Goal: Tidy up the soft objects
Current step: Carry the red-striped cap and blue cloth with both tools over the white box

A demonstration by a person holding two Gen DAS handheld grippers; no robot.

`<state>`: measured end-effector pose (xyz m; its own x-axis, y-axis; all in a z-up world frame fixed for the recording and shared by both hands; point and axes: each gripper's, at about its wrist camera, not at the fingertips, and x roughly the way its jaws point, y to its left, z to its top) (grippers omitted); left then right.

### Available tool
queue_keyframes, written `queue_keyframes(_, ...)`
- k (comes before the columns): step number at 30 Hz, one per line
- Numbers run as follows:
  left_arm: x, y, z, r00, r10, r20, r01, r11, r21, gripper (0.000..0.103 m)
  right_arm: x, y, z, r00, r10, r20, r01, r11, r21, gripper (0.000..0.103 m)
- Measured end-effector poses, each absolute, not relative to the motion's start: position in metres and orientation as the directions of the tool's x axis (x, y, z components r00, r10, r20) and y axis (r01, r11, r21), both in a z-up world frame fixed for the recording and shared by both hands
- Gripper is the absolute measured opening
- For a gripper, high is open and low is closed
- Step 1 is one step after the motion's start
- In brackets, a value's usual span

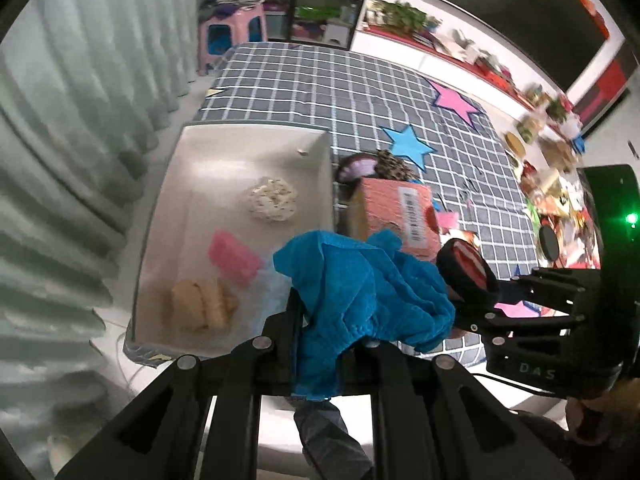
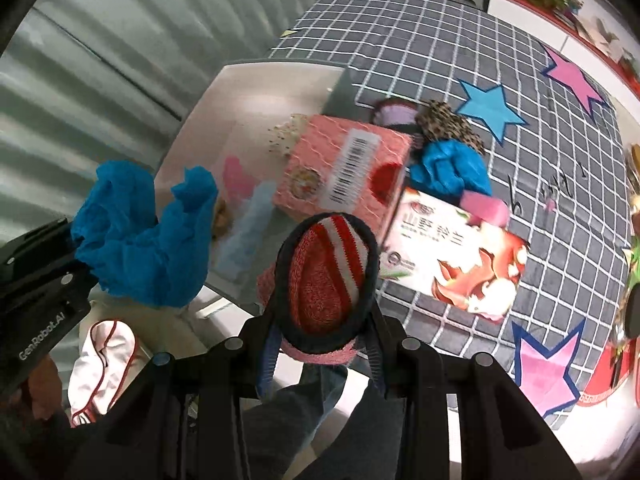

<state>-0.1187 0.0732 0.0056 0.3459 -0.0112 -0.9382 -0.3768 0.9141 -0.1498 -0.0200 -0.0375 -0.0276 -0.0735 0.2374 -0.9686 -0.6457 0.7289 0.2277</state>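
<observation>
While both grippers hung above the near edge of the checked tablecloth (image 1: 320,88), each one had a soft thing clamped in it. The left gripper (image 1: 332,344) was squeezed fully closed on a crumpled blue cloth (image 1: 360,292), which bunched up out of the fingers and hung over the near right corner of the white bin (image 1: 192,152). In the right wrist view that same cloth (image 2: 136,240) sat left of the right gripper (image 2: 324,344), the two well apart. The right gripper was drawn in narrow on a red pad with white stripes and a dark rim (image 2: 332,268), standing upright between the two fingers, just above the table's near edge.

Now the count, big to small. One white bin, on the left part of the table. Two boxes on the cloth: a pink netted box (image 2: 344,168) with a barcode label just beside the bin, and a white box with red fruit (image 2: 456,256) lying flat to its right. Two blue cloths: the held one and a second blue cloth (image 2: 452,168) lying on the table behind the boxes, touching a leopard-print piece (image 2: 448,120). Inside the bin: one speckled white round pad (image 1: 272,200), one pink block (image 1: 234,256), one tan piece (image 1: 200,308). A second pink block (image 2: 484,204) lay beside the fruit box.
</observation>
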Motion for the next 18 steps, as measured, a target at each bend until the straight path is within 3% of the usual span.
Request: queue_keyframes(18, -0.145, 0.128, 0.0, 0.336, 0.081, -0.938, -0.549, 0.827, -0.125, 0.013, -0.018, 0.019, -0.013, -0.092, 0.256, -0.962, -0.725, 0.645, 0.241, 0.039)
